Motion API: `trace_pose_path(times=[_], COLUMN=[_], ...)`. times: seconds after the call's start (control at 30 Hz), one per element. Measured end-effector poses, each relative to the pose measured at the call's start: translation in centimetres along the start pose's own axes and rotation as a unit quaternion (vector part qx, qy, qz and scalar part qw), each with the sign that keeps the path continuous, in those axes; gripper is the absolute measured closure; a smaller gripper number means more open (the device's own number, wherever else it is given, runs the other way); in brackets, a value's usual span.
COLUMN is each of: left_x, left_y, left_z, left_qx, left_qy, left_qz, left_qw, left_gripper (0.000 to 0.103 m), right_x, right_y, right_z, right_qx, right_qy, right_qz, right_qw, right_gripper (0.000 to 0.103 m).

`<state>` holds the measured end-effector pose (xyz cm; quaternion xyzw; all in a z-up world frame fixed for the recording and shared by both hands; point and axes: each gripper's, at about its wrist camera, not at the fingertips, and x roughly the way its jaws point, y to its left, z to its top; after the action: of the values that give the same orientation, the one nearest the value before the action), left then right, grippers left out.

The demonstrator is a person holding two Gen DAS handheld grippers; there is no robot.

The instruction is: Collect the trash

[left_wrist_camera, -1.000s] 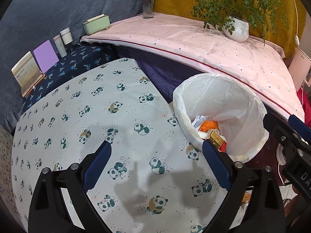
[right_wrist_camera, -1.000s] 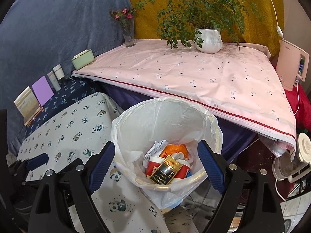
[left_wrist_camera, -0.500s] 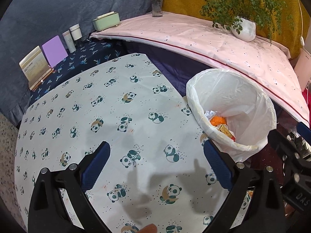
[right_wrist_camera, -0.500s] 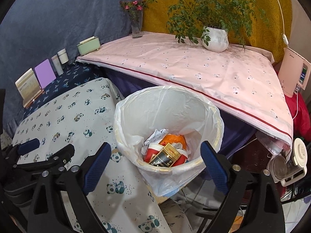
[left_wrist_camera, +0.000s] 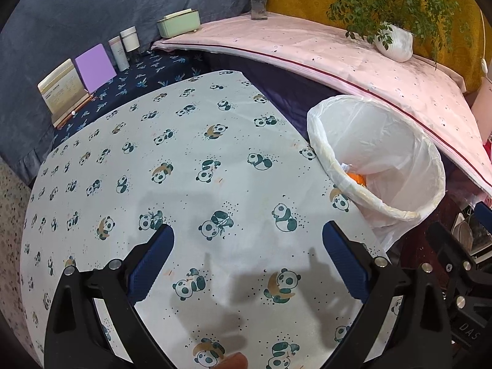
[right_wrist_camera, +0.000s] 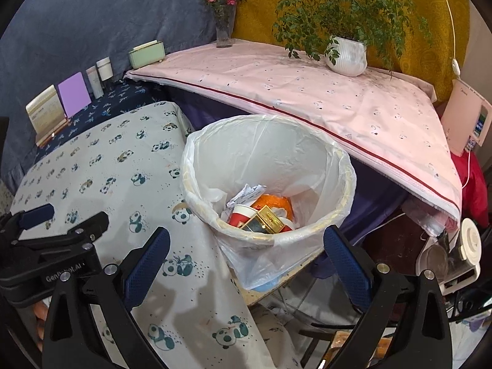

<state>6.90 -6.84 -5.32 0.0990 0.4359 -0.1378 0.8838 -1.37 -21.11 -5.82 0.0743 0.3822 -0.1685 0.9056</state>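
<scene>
Right wrist view: I am holding my right gripper (right_wrist_camera: 246,264) wide open and empty, like my left gripper (left_wrist_camera: 247,258). The trash (right_wrist_camera: 261,212) is lying inside the lined bin (right_wrist_camera: 344,166) at the panda-cloth table's (left_wrist_camera: 184,153) right edge. The bin is overhanging that edge, so nudging it risks tipping it.
</scene>
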Motion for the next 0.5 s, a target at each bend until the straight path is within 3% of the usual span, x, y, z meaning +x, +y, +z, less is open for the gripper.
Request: trace_pose_path(times=[0.5], left_x=[-0.2], left_y=[-0.6], left_z=[-1.3], left_qx=[0.004], left_qy=[0.005], left_qz=[0.010], left_qw=[0.9999], left_gripper=[0.010], right_x=[-1.1], right_y=[-0.2], right_z=[-1.7], right_qx=[-0.012], right_qy=[0.004], right_qz=[-0.010], right_qw=[1.000], right_gripper=[0.007])
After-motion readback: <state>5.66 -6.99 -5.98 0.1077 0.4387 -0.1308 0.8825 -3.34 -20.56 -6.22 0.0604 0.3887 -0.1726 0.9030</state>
